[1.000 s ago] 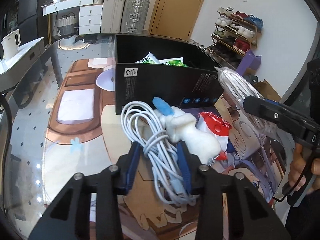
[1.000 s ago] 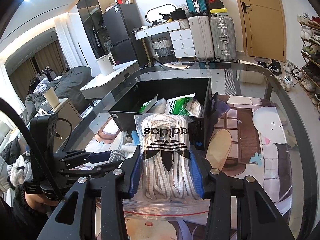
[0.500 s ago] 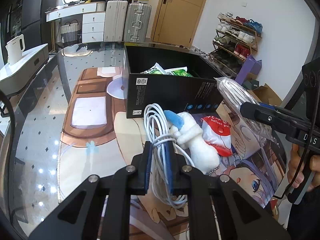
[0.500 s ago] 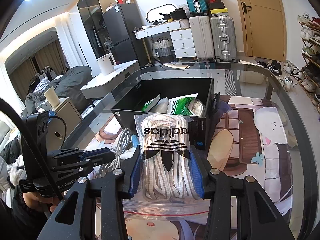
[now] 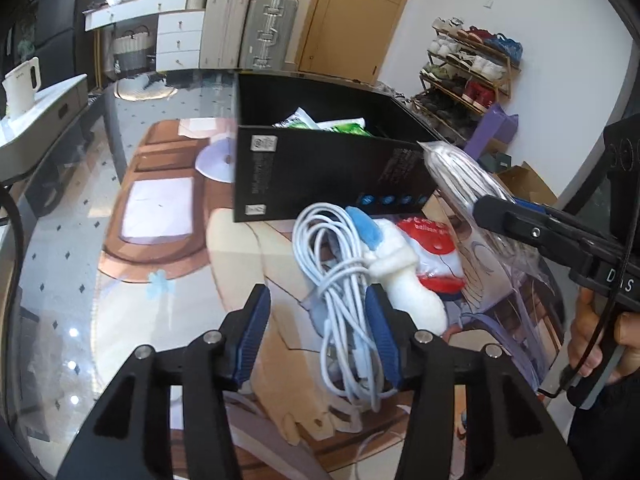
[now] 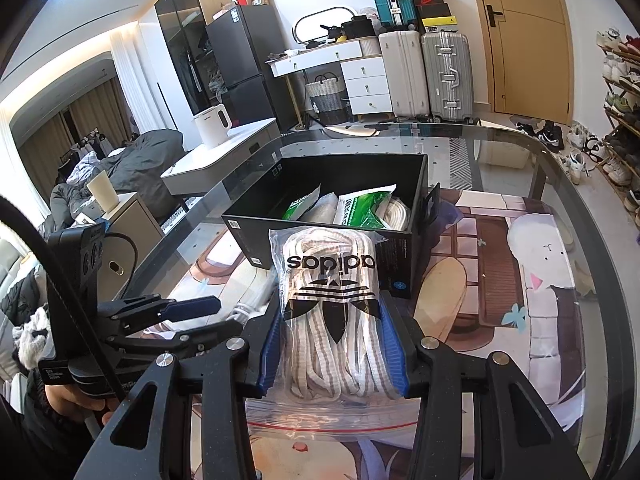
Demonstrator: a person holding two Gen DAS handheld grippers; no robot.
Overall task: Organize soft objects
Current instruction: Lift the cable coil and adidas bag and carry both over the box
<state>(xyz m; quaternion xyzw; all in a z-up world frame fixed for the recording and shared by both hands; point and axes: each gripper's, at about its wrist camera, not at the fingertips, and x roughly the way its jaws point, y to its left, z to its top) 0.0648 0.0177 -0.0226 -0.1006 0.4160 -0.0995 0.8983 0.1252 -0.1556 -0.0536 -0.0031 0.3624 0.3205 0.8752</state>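
My right gripper [image 6: 334, 344] is shut on a clear Adidas bag of white laces [image 6: 332, 300], held above the table in front of the black box [image 6: 316, 240]. It also shows in the left wrist view [image 5: 464, 176]. My left gripper [image 5: 320, 332] is open; the coiled white cable [image 5: 340, 276] lies on the mat against its right finger. A white plush toy with a blue tip [image 5: 396, 268] and a red-and-white balloon packet [image 5: 436, 248] lie beside the cable. The box [image 5: 320, 176] holds green-and-white packets [image 6: 360, 208].
The glass table carries a printed anime mat [image 6: 520, 264]. A round white disc [image 5: 216, 160] lies left of the box. Suitcases, a white dresser, a door and a shoe rack stand beyond the table.
My left gripper closed on the white cable half a second ago and has now opened again; the cable rests on the mat. The right gripper with the lace bag has hardly moved.
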